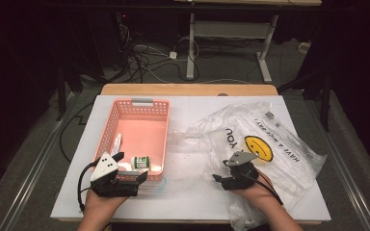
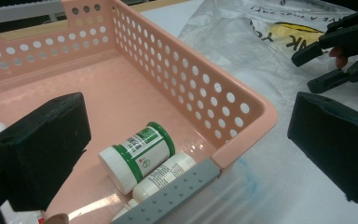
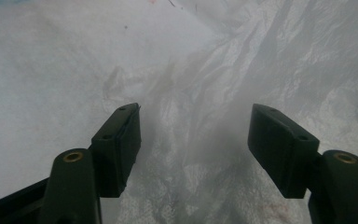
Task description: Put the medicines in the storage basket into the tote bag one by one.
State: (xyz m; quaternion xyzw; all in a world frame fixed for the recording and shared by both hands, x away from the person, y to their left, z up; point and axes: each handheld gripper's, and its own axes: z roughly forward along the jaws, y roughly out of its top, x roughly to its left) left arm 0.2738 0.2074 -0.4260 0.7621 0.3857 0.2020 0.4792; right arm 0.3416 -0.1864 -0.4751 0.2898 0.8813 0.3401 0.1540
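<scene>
**Bottles in basket; bag not yet gripped**

The pink perforated plastic basket (image 1: 139,134) on the white surface (image 1: 192,192) already holds a green-capped white bottle (image 2: 137,156) and at least two more white bottles beside it. The crumpled clear plastic bag with a yellow smiley print (image 1: 260,139) lies spread to the right; whether anything remains inside is hard to tell. The left hand-held gripper (image 1: 125,168) hovers at the basket's near corner, jaws wide apart, holding nothing. The right hand-held gripper (image 3: 193,140) sits low over the bag film, jaws partly open, with film between but apparently not pinched. Judged: unloading mostly done; bag handling remains.
</scene>
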